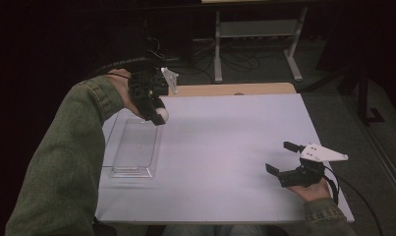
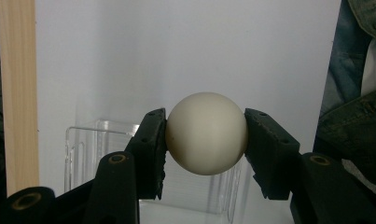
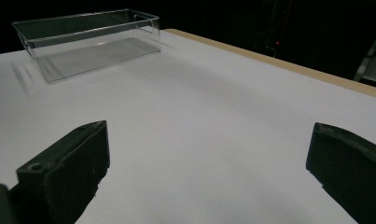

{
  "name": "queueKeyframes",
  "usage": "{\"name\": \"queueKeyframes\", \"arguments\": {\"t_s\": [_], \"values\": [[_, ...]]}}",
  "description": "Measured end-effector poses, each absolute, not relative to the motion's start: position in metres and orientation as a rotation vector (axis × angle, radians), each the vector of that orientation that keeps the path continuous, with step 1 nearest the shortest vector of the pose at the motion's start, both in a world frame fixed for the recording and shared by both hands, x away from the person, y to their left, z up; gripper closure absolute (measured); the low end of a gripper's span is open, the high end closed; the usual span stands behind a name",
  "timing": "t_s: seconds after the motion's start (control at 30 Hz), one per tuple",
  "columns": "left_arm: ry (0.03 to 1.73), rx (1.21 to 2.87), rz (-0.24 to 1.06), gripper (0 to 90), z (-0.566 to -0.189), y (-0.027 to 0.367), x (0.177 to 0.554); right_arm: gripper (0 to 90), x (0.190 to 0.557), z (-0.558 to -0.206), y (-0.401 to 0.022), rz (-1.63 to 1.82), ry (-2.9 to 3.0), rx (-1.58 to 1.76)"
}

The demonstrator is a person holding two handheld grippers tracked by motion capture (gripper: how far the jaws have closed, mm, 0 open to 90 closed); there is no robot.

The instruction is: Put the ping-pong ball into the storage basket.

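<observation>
A white ball [image 2: 206,133] sits squeezed between the two black jaws of my left gripper [image 2: 205,140]. In the high view that gripper [image 1: 158,117] hangs in the air with the ball [image 1: 162,114] over the far end of a clear plastic bin [image 1: 131,147] at the table's left. The bin [image 2: 101,140] lies below the ball in the left gripper view, and it looks empty in the right gripper view [image 3: 90,37]. My right gripper [image 1: 279,157] rests low at the table's right front, jaws wide apart with nothing between them [image 3: 206,172].
The white tabletop [image 1: 225,147] has a wooden strip [image 1: 235,89] along its far edge. Behind it a metal table frame [image 1: 254,44] stands on the dark floor. A green-sleeved forearm [image 1: 68,162] crosses the left side.
</observation>
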State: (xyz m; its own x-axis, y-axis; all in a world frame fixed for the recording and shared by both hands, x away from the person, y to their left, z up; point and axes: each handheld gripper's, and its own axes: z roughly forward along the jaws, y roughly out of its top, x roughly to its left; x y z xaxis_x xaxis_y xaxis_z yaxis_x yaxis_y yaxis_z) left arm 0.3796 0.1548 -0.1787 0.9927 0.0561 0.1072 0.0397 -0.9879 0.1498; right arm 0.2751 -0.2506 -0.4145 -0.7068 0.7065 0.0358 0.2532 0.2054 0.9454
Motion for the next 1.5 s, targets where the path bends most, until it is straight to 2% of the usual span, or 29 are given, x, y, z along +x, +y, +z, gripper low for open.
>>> {"name": "queueKeyframes", "arguments": {"t_s": [0.83, 1.5], "values": [[0.142, 2.990, 0.179, 50.4, -0.190, 0.192, 0.369, 0.0, 0.275, -0.415, -0.250, 1.499, 2.086, 0.891], [0.195, 2.996, 0.115, 50.4, -0.217, 0.212, 0.370, 0.0, 0.274, -0.415, -0.251, 1.490, 2.086, 0.892]]}}
